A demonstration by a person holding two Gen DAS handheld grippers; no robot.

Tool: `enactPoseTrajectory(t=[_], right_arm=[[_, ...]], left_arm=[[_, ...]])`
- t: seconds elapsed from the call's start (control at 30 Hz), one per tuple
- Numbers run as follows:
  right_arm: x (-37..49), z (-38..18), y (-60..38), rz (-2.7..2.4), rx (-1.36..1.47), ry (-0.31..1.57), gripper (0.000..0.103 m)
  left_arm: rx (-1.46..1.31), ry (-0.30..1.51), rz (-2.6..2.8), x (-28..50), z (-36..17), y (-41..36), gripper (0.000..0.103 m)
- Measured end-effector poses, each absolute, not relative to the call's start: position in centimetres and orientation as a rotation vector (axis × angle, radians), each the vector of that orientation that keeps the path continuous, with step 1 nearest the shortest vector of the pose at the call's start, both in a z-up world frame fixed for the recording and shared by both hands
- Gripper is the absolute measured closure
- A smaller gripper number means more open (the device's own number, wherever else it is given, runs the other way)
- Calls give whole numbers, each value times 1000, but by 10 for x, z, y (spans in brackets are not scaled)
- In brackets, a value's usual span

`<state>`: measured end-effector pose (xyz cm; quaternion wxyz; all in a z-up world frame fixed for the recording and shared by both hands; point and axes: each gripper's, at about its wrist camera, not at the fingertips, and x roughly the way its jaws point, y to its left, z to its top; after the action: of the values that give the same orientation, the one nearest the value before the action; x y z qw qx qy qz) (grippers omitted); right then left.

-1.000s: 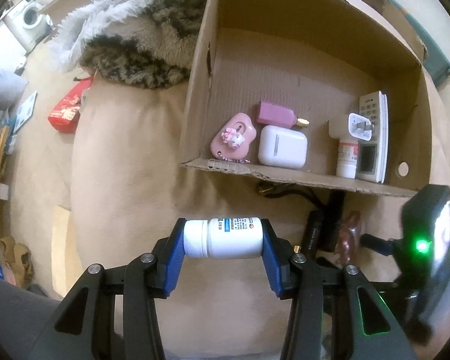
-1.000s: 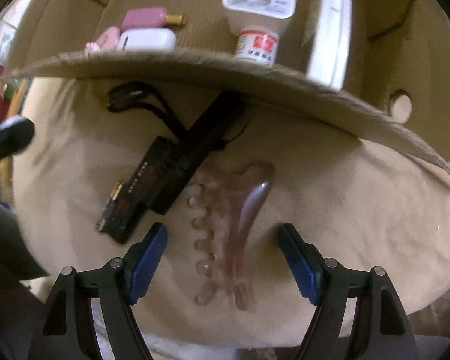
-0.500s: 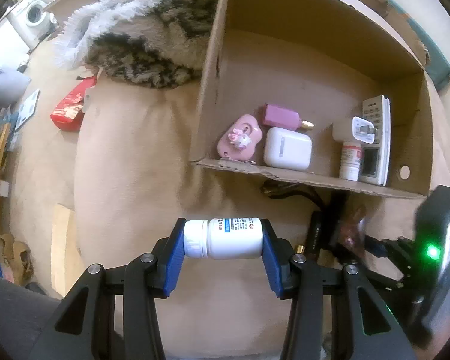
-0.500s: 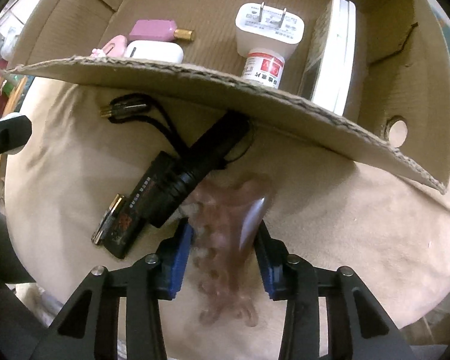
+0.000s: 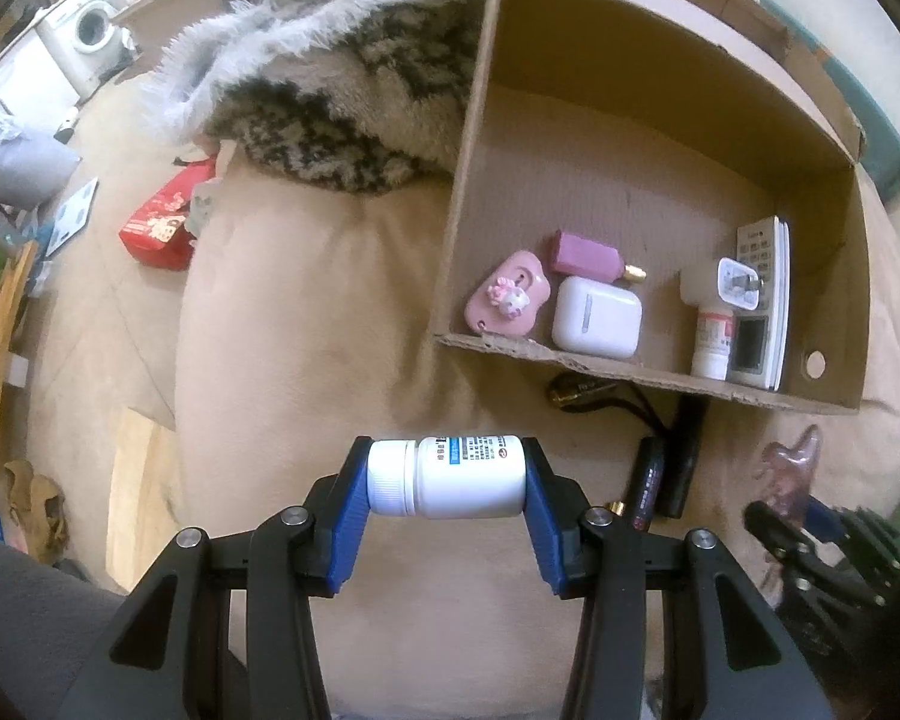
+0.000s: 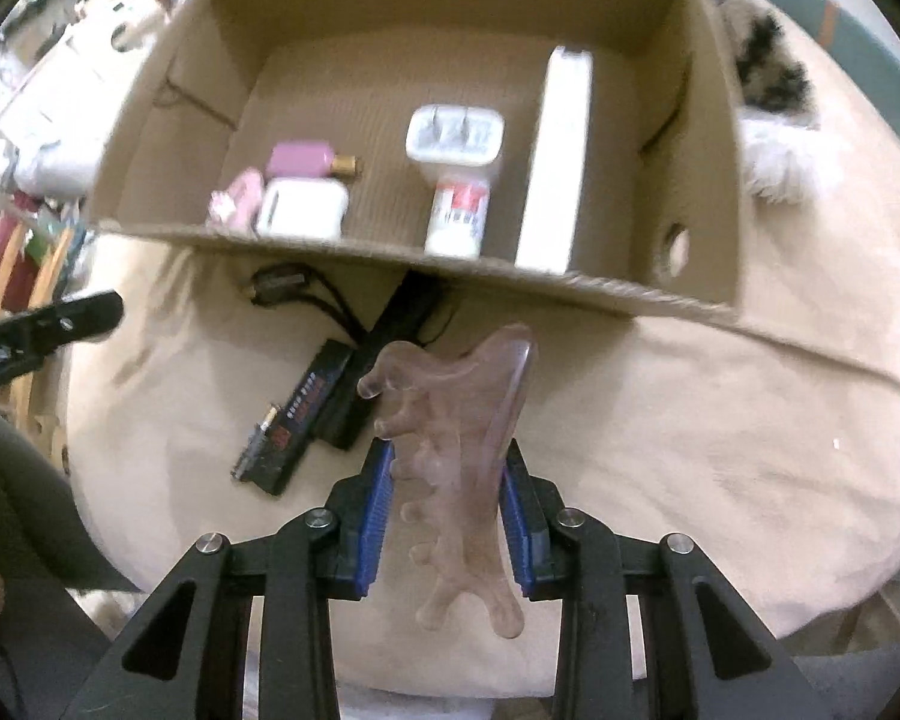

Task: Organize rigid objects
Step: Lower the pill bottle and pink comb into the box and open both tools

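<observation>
My left gripper [image 5: 447,477] is shut on a white pill bottle [image 5: 447,475], held sideways above the beige cushion. My right gripper [image 6: 447,495] is shut on a translucent pink comb-shaped scraper [image 6: 456,456], lifted off the cushion; the scraper [image 5: 792,468] also shows at the left wrist view's right edge. Ahead stands an open cardboard box [image 5: 630,90], also seen as the box [image 6: 462,276]. Inside lie a pink cartoon case [image 5: 507,294], a pink bottle [image 5: 585,255], a white earbud case [image 5: 597,317], a white charger [image 6: 455,135], a small red-labelled bottle [image 6: 459,216] and a white remote [image 6: 555,162].
A black flashlight [image 6: 390,354], a black lighter-like bar [image 6: 297,414] and a black strap [image 6: 294,288] lie on the cushion [image 6: 720,420] before the box. A furry grey garment [image 5: 342,78] lies left of the box. Floor clutter, a red packet [image 5: 162,228], sits far left.
My right gripper closed on the pink scraper and lifted it off the cushion, tilting toward the box. The left gripper kept still with the pill bottle.
</observation>
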<state>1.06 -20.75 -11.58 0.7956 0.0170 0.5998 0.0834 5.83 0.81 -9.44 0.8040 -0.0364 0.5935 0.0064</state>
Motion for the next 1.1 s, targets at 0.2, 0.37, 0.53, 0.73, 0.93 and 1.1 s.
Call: enactPoseTrajectory(t=[0.2,0.37,0.53,0.73,0.93,1.1], right_arm=[[-2,-83,-215,165,91,1155,68],[2,-53,-221,183,155,1025,68],[-1,-29,-223,188,195,904,68],[9,-3,-233,203,246,808,68],[28,19,-230,227,215,754,68],[50,26,-231,230,208,734,68]], left_arm=[[-68,1199,52,54,-79,13,60],[-47,1123,71,50,-62,14,60],[-39,1060,65,49,-44,9,60],[-45,991,42,53,-18,0,60],[-62,965,21,70,-2,-8,60],[-58,936,8,91,6,-15,60]])
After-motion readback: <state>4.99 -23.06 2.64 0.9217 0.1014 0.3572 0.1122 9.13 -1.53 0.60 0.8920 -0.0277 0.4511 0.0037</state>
